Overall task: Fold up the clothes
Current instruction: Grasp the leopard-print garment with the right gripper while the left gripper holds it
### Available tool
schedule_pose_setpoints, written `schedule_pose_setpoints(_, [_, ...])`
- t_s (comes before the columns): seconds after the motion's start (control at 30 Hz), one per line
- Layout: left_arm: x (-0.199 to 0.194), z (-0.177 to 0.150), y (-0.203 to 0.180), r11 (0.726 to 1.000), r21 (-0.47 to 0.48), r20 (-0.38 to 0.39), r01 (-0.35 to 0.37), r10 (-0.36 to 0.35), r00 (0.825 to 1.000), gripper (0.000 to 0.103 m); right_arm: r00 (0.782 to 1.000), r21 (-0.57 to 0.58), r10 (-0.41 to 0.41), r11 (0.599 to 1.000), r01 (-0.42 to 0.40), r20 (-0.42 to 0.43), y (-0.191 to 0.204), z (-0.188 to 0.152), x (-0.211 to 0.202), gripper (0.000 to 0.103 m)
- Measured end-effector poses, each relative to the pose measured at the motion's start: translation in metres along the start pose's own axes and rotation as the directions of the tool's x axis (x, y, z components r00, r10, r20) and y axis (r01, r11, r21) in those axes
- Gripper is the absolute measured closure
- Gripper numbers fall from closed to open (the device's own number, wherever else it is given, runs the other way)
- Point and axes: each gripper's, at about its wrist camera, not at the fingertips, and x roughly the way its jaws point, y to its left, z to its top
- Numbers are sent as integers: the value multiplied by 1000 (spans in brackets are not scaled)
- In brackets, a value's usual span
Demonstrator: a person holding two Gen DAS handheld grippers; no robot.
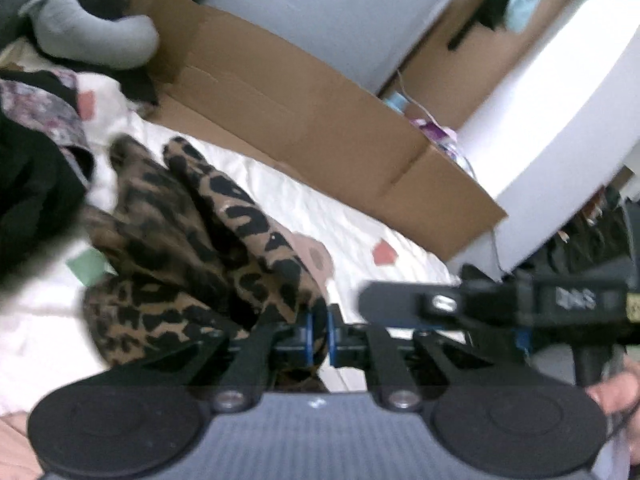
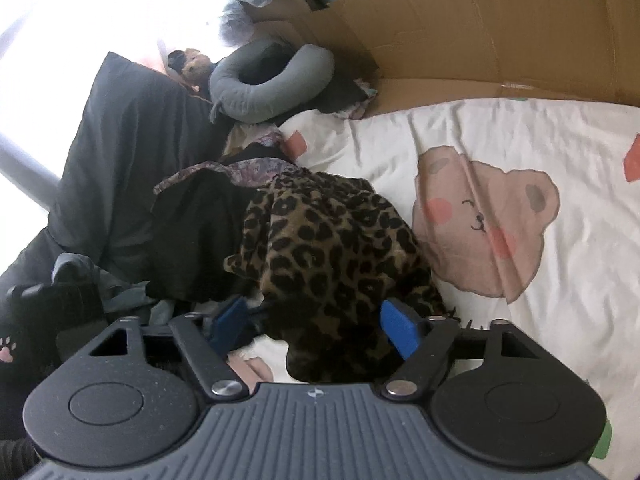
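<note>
A leopard-print garment [image 1: 172, 248] lies bunched on a white bed sheet [image 1: 352, 232], partly lifted toward my left gripper [image 1: 319, 336]. That gripper's blue pads are shut on a fold of the garment's near edge. In the right wrist view the same garment [image 2: 332, 240] is heaped on the sheet [image 2: 520, 140], and its near end sits between the spread blue pads of my right gripper [image 2: 316, 326]. A gap shows beside the left pad, so the jaws are open around the cloth. The right gripper's black body [image 1: 520, 304], held by a hand [image 1: 616, 392], shows at the right of the left wrist view.
A pile of dark and floral clothes [image 2: 192, 232] lies left of the garment, beside a dark pillow [image 2: 128, 140]. A grey neck pillow [image 2: 272, 80] sits behind. A flattened cardboard box [image 2: 480, 28] lines the bed's far edge. The sheet bears a bear print [image 2: 484, 216].
</note>
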Motion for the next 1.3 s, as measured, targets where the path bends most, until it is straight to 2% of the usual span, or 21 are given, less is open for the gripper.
schedule_pose_setpoints(0.1, [4, -8, -8, 1000, 28, -26, 11, -11, 1000, 96, 1000, 13, -13, 1000, 13, -22, -4, -2, 8, 42])
schedule_pose_setpoints(0.23, [6, -14, -15, 998, 47, -51, 42, -40, 998, 96, 997, 27, -15, 999, 17, -72, -7, -6, 19, 44])
schedule_pose_setpoints(0.37, [9, -21, -22, 995, 83, -87, 54, -47, 995, 95, 991, 35, -28, 999, 32, -128, -13, -10, 31, 52])
schedule_pose_setpoints(0.43, [7, -23, -22, 994, 92, -106, 61, -51, 993, 95, 988, 32, -35, 999, 40, -148, -18, -12, 34, 64])
schedule_pose_setpoints(0.5, [3, -24, -18, 994, 81, -120, 77, -67, 991, 91, 987, 34, -36, 999, 42, -158, -23, -13, 35, 85])
schedule_pose_setpoints(0.57, [-4, -21, -12, 996, 56, -112, 64, -57, 992, 78, 987, 18, -53, 998, 56, -152, -25, -14, 32, 93])
schedule_pose_setpoints(0.6, [-9, -19, -9, 998, 50, -106, 42, -36, 994, 76, 987, 19, -60, 998, 63, -146, -27, -14, 30, 94])
schedule_pose_setpoints(0.7, [-23, -10, -1, 998, 59, -59, -34, 38, 998, 65, 988, 21, -81, 996, 84, -129, -34, -14, 25, 97])
schedule_pose_setpoints(0.77, [-32, -4, 10, 995, 48, -21, -90, 91, 996, 51, 989, 24, -95, 995, 98, -116, -39, -13, 22, 97])
schedule_pose_setpoints(0.8, [-35, -2, 16, 992, 37, -5, -120, 120, 993, 49, 989, 26, -101, 994, 104, -108, -41, -12, 20, 97])
schedule_pose_setpoints(0.9, [-42, 5, 34, 976, 2, 28, -217, 217, 976, 47, 989, 28, -120, 992, 123, -89, -47, -9, 16, 97])
schedule_pose_setpoints(0.97, [-44, 9, 46, 963, -16, 40, -269, 269, 962, 40, 988, 30, -136, 990, 139, -76, -51, -6, 12, 97])
schedule_pose_setpoints(1.03, [-46, 11, 57, 953, -29, 45, -300, 301, 952, 33, 987, 34, -148, 988, 151, -65, -56, -4, 10, 98])
schedule_pose_setpoints(1.1, [-45, 13, 67, 946, -39, 46, -322, 324, 945, 31, 985, 36, -160, 986, 162, -58, -60, -2, 8, 98])
schedule_pose_setpoints(1.3, [-25, 21, 79, 948, -50, 42, -314, 317, 948, 31, 976, 25, -213, 977, 214, -34, -73, 1, 0, 99])
